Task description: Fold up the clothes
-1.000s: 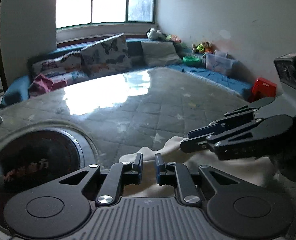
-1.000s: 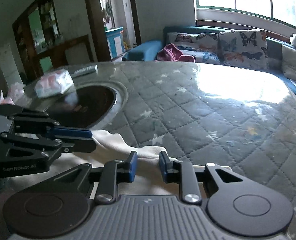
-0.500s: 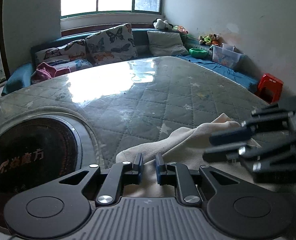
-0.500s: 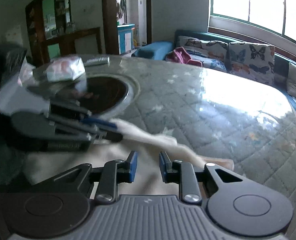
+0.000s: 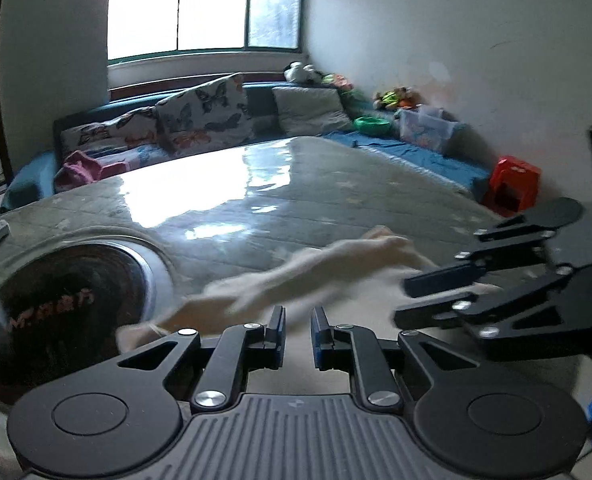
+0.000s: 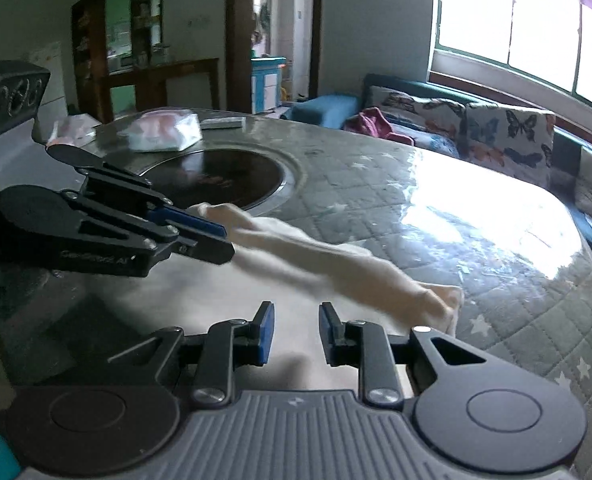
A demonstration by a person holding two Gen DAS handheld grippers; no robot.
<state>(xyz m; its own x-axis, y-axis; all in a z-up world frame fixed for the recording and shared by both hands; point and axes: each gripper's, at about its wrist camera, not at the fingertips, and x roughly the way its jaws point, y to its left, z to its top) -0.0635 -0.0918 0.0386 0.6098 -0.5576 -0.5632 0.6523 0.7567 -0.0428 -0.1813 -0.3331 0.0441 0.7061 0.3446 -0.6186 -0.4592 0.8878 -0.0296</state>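
Observation:
A cream garment (image 5: 316,264) lies on the quilted, star-patterned table top (image 5: 336,200), blurred by motion, with a rolled fold stretched across between both grippers. My left gripper (image 5: 298,312) has its jaws nearly together on the near edge of the cloth. In the right wrist view the left gripper (image 6: 223,240) comes in from the left, pinching one end of the garment (image 6: 356,272). My right gripper (image 6: 293,308) is likewise shut on the cloth's near edge. From the left wrist view the right gripper (image 5: 406,300) grips the cloth at the right.
A round dark glass inset (image 6: 219,176) sits in the table just beyond the garment. Plastic-wrapped packs (image 6: 163,132) and a remote (image 6: 221,122) lie behind it. A sofa with butterfly cushions (image 5: 203,120) runs along the far side, and a red stool (image 5: 514,188) stands at the right.
Both grippers have moved sideways, apart from each other, drawing the cream garment out. Its bunched heap has become a long stretched fold. Both grips stay the same.

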